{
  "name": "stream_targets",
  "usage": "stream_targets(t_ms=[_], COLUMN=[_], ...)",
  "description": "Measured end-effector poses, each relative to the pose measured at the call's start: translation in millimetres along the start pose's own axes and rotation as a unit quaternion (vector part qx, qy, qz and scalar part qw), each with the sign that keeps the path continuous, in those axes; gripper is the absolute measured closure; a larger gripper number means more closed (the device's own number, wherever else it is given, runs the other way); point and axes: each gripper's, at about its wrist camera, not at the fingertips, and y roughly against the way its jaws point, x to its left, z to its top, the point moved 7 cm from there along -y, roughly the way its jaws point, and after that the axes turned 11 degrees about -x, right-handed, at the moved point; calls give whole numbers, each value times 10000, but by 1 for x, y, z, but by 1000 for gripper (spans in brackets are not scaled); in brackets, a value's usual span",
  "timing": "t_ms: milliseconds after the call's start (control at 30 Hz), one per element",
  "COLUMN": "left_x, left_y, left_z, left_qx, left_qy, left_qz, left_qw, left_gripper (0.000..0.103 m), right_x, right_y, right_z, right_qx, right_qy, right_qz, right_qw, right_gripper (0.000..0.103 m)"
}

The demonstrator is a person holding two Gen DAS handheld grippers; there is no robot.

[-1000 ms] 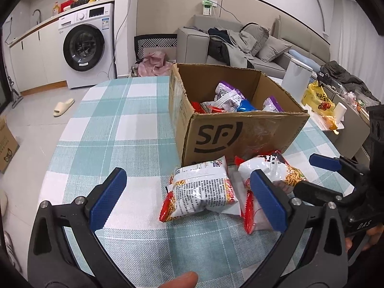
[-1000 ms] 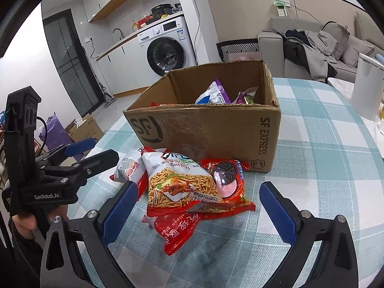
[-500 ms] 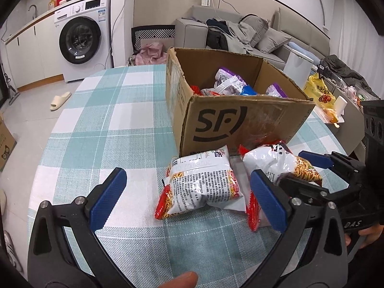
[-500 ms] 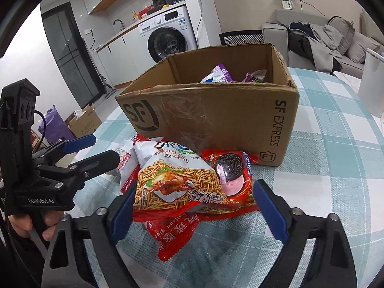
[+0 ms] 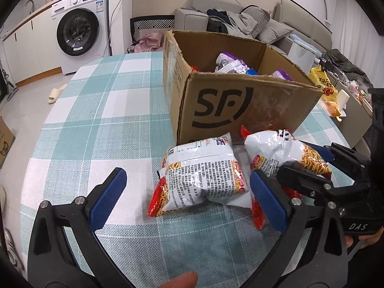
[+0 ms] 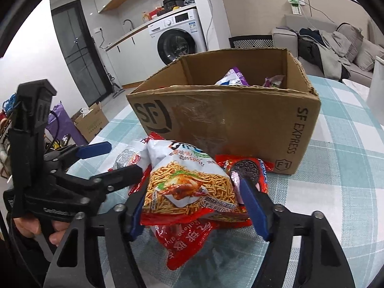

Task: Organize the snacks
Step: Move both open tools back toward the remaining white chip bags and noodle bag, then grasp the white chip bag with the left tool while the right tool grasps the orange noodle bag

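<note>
Two puffed noodle bags lie in front of the open SF cardboard box, which holds several snack packets. My left gripper is open, its blue pads wide on either side of the white noodle bag without touching it. My right gripper is closing on the chicken-picture noodle bag, its pads pressing the bag's two sides. An Oreo packet and a red packet lie under that bag. Each gripper shows in the other's view: the left gripper and the right gripper.
The round table has a teal checked cloth with bare room to the left of the box. Beyond it are a washing machine, a sofa, a white bin and a yellow bag. A thumb shows at the bottom edge.
Both grippers have come down and closer to the bags. The right jaws have narrowed from wide open onto the chicken-picture noodle bag. The left jaws stay wide.
</note>
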Motion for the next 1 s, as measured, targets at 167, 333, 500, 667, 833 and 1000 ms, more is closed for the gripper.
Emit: stream_targets(t_ms=[167, 333, 500, 667, 833, 1000], left_x=[1, 3, 6, 6, -3, -7], left_y=[-8, -14, -19, -24, -21, -13], left_z=[-3, -5, -7, -7, -6, -6], left_qx=[85, 168, 238, 273, 192, 105], left_qy=[23, 134, 243, 257, 169, 96], left_qz=[8, -60, -116, -240, -503, -553], left_qw=[10000, 9998, 9994, 9990, 9984, 9984], left_gripper=[1, 1, 1, 8, 32, 40], right_x=[2, -1, 0, 2, 2, 1], right_y=[2, 7, 11, 19, 25, 33], right_z=[0, 1, 0, 0, 2, 7], right_qx=[-49, -109, -160, -228, -274, -359], right_qy=[11, -142, -216, -226, -271, -314], right_qz=[28, 89, 136, 181, 217, 282], right_qw=[10000, 9998, 9995, 9993, 9990, 9985], right_gripper=[47, 52, 52, 52, 52, 52])
